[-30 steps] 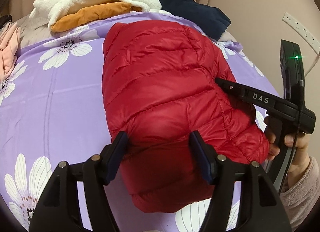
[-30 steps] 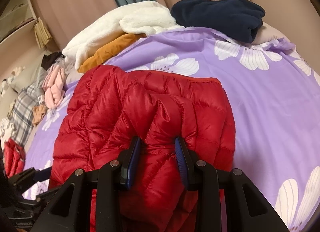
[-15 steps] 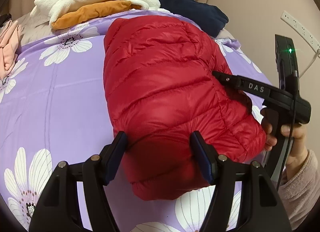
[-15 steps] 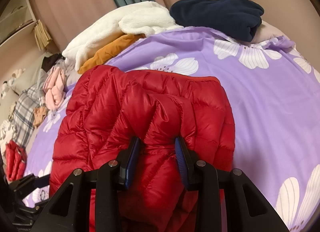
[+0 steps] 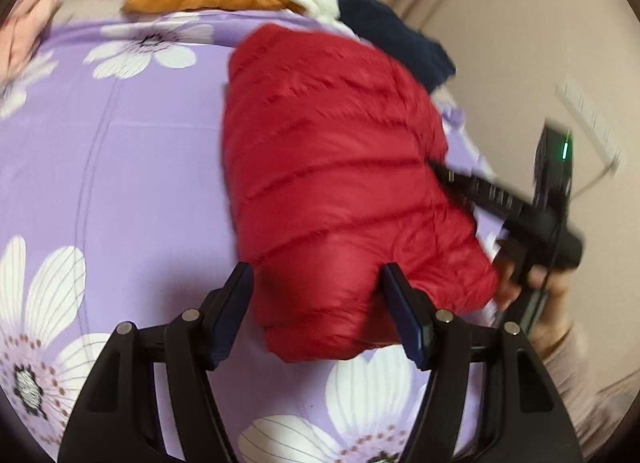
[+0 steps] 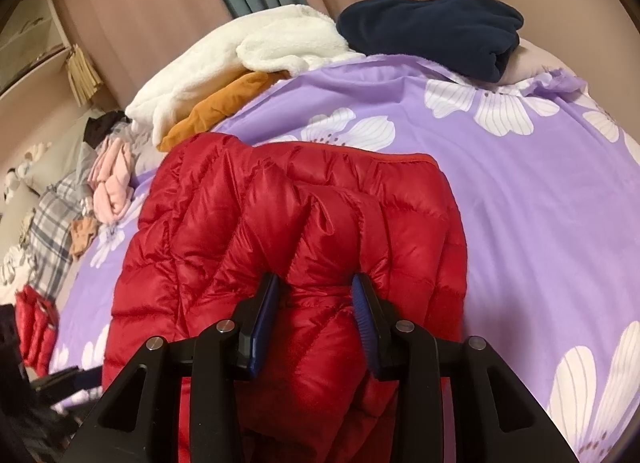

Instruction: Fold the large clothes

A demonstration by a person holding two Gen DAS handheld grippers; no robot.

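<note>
While my right gripper (image 6: 316,323) was easing its pinch on a bunched ridge of the red down jacket (image 5: 340,183), my left gripper (image 5: 316,303) was spreading around its near end, mid-frame on the purple bedsheet (image 5: 120,183). I judged the fold finished; next, letting go cleanly.

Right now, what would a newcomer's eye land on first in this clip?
The red puffer jacket, folded into a bundle mid-bed on the purple flowered sheet. The right gripper has a bunched fold between its opening jaws; the left gripper straddles the bundle's near end, also opening. Behind, a white fleece and navy garment are piled.
</note>
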